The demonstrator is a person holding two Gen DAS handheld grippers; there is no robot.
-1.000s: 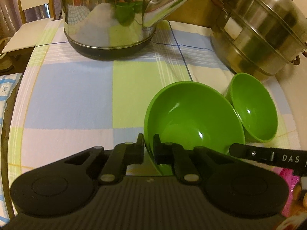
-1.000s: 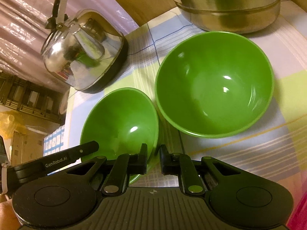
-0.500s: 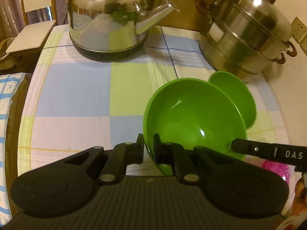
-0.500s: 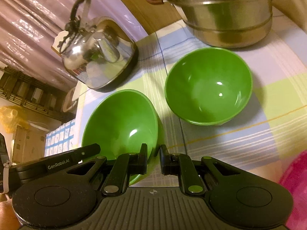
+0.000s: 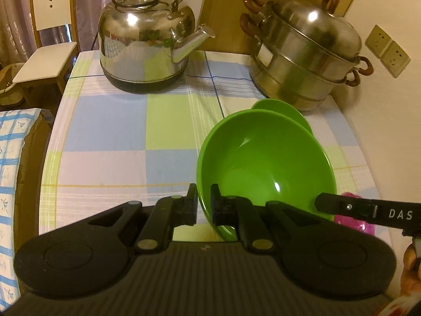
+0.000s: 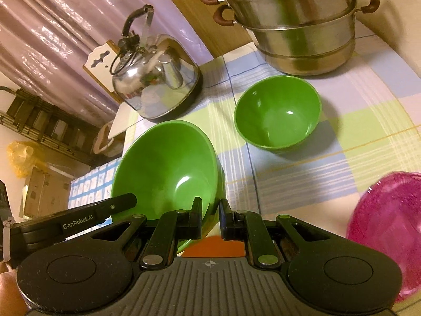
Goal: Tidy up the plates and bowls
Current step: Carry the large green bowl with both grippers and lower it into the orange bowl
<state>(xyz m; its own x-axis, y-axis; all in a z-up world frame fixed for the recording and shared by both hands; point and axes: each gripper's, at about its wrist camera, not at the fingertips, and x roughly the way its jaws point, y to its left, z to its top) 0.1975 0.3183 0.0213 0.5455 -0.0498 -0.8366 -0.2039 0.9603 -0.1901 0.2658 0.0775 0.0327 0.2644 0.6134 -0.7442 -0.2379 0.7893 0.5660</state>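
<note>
Both tongs are gripping one large green bowl [image 5: 265,166] by its rim: left tongs [image 5: 204,205], right tongs [image 6: 210,220]. Smaller green bowl [image 6: 277,112] is sitting beyond it, near the steamer pot [image 6: 297,29].

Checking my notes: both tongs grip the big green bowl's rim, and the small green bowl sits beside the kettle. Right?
Not quite. The small green bowl sits in front of the steamer pot, well apart from the kettle, as the right wrist view shows. Both tongs do grip the big green bowl.
</note>
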